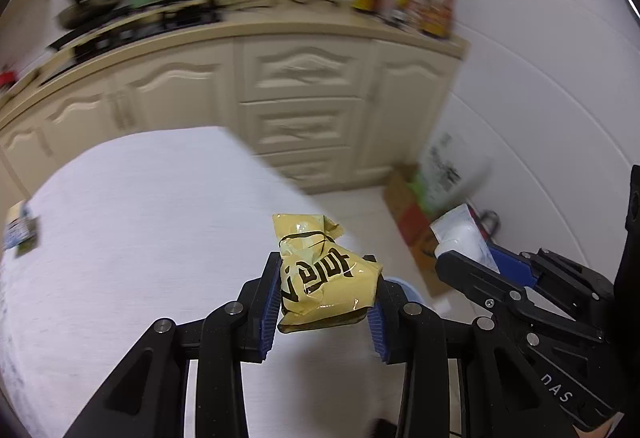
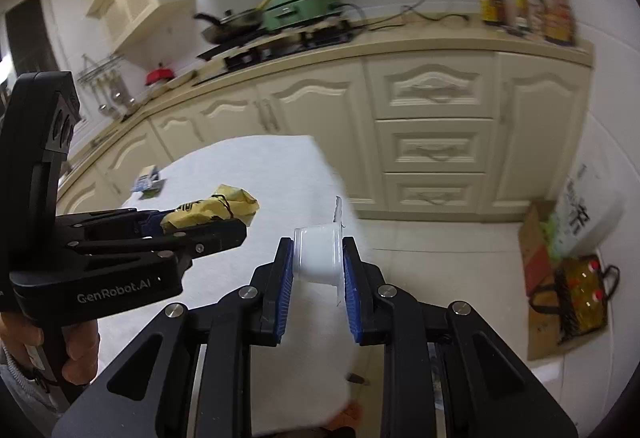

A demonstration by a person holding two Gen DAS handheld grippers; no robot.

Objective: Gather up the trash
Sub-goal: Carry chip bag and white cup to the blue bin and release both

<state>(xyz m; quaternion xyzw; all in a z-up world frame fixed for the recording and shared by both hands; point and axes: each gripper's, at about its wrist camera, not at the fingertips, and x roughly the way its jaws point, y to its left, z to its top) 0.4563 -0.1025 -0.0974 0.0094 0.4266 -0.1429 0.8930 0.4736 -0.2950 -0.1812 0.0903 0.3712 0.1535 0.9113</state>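
Left claw (image 1: 326,292): closed on a crumpled yellow wrapper (image 1: 324,278), blue pads pressing both its sides. The wrapper stands up out of the jaws, above the white table (image 1: 140,218). Grip looks sound; nothing hangs loose.

Right claw (image 2: 318,270): nearly shut on a small white cup (image 2: 320,256), held on its side, base toward one pad and rim toward the other. A thin lid flap juts from the rim end. The cup sits at the pad tips, so I judge this the weaker hold.

Step in hand, as I judge it: carrying both pieces off the table to a bin. No bin is in either view, so I cannot say where the drop goes. To do it well I would keep both squeezes firm, avoid jerking the cup hand, and keep the claws apart so the loads do not knock together.

Pose: both claws point forward and down, side by side, near each other but not touching. A hand (image 2: 76,350) grips the left handle.

Further off: one more scrap, a small printed packet (image 2: 149,184), lies at the table's far corner, not yet collected. Beyond stand cream cabinets (image 2: 432,118); bags and a box (image 2: 560,270) sit on the floor by the wall.
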